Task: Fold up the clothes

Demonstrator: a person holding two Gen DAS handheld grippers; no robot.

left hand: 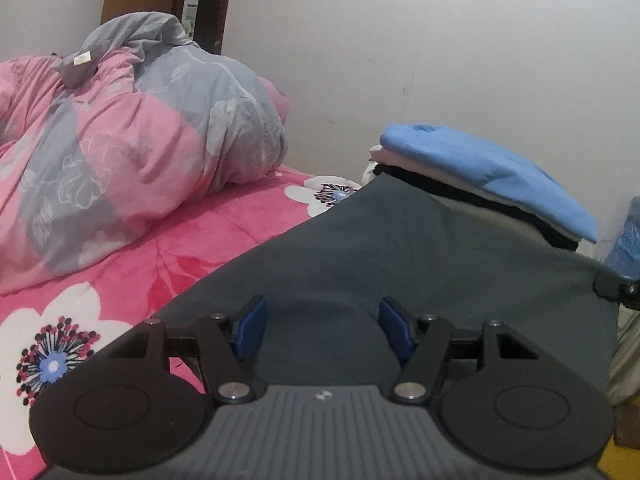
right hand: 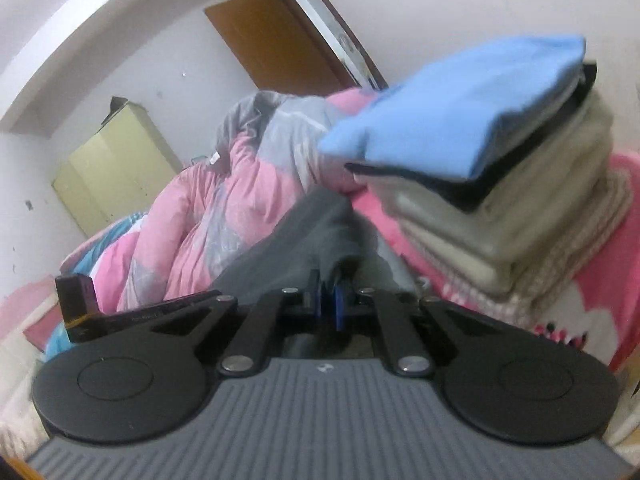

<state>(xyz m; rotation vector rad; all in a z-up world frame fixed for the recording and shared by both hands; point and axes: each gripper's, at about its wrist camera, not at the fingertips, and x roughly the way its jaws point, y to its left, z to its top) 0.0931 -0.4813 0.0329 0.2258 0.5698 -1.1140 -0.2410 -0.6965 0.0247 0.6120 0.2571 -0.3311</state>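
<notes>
A dark grey garment lies spread on the pink floral bedspread. My left gripper hovers over its near edge, open, with its blue pads wide apart and only flat cloth between them. In the right wrist view my right gripper is shut on a bunched fold of the grey garment, which rises from between the pads. A stack of folded clothes with a blue piece on top sits just behind the garment; it also shows as the folded stack, close on the right.
A rumpled pink and grey quilt fills the back left of the bed. A white wall stands behind. A brown door and a pale yellow cabinet stand beyond the bed. A black gripper part pokes in at the right edge.
</notes>
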